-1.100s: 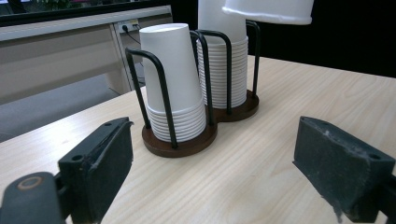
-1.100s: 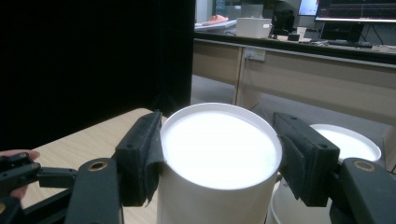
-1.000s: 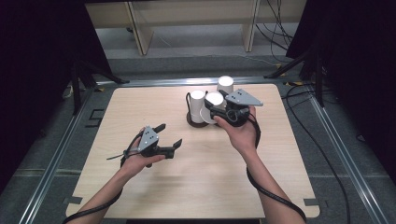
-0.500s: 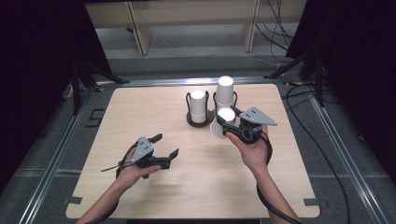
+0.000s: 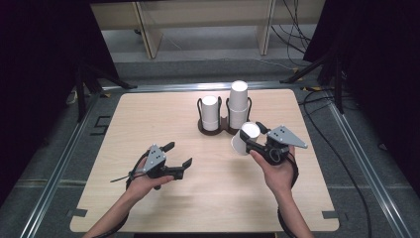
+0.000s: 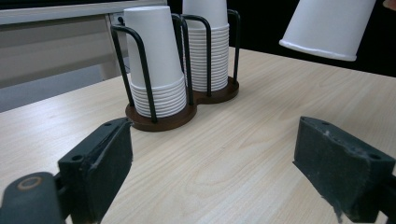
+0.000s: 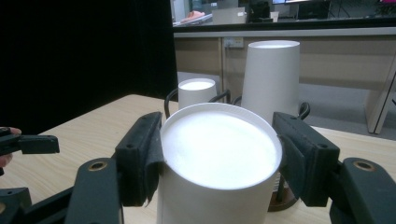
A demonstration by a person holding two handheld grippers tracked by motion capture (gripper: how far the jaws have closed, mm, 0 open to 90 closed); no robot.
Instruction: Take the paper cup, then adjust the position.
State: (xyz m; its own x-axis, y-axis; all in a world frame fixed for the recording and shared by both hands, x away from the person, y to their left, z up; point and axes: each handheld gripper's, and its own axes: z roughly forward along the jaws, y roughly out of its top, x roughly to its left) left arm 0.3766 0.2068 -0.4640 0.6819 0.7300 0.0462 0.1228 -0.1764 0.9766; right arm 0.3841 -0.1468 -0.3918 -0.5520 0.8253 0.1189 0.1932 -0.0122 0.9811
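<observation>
Wooden table (image 5: 148,119) under dark surrounds: at left the left gripper (image 5: 180,159) hovers, jaws apart and empty. Mid-table, the cup rack (image 5: 218,128) holds two stacks. At right, the right gripper (image 5: 250,143), clenched on an inverted paper cup (image 5: 243,138), has carried it away from the rack and lower, likely for setting down.

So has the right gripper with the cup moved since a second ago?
Yes. The right gripper, shut on a paper cup, has come away from the cup holder, toward the person and lower over the table.
</observation>
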